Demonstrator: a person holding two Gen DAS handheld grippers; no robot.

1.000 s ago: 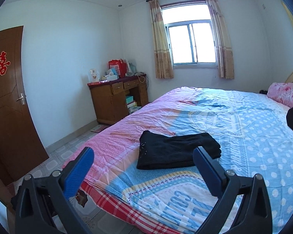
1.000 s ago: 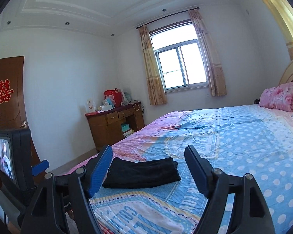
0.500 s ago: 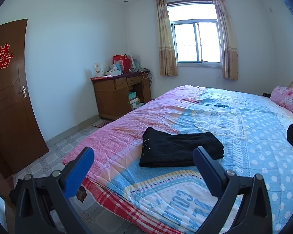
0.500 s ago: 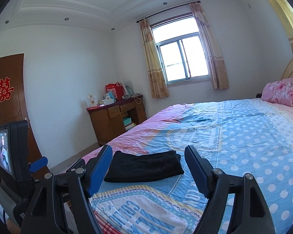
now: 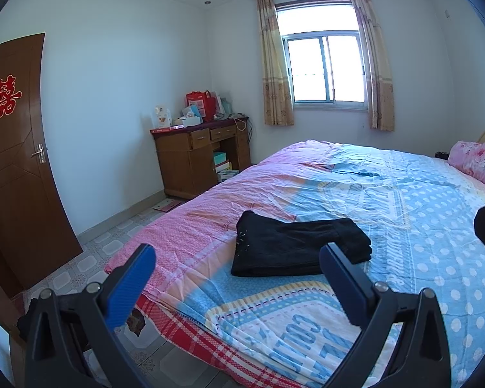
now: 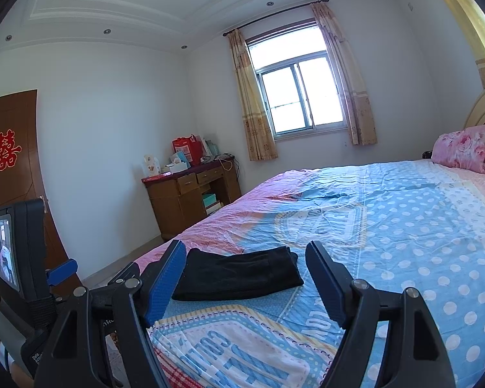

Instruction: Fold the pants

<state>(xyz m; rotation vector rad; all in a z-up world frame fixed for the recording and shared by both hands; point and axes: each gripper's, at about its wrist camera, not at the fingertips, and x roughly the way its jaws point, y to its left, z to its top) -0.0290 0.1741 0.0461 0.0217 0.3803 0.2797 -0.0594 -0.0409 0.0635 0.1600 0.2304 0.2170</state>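
Black pants (image 5: 294,247) lie folded into a flat rectangle on the bed (image 5: 420,226), near its foot, also seen as black pants (image 6: 239,273) in the right wrist view. My left gripper (image 5: 237,258) is held back from the bed's edge, open, with nothing between its blue pads. My right gripper (image 6: 245,257) is open too, empty, hanging short of the pants. The left gripper's body and its small screen (image 6: 5,252) show at the left edge of the right wrist view.
The bed (image 6: 404,226) has a pink and blue dotted cover. A pink floral pillow (image 5: 478,161) lies at its head. A wooden desk (image 5: 200,155) with boxes and a red bag stands by the far wall, a brown door (image 5: 13,161) at left, tiled floor (image 5: 113,242) between.
Both views have swung slightly, the room sliding a little rightward in the left wrist view. The pants lie unchanged and both grippers stay open.
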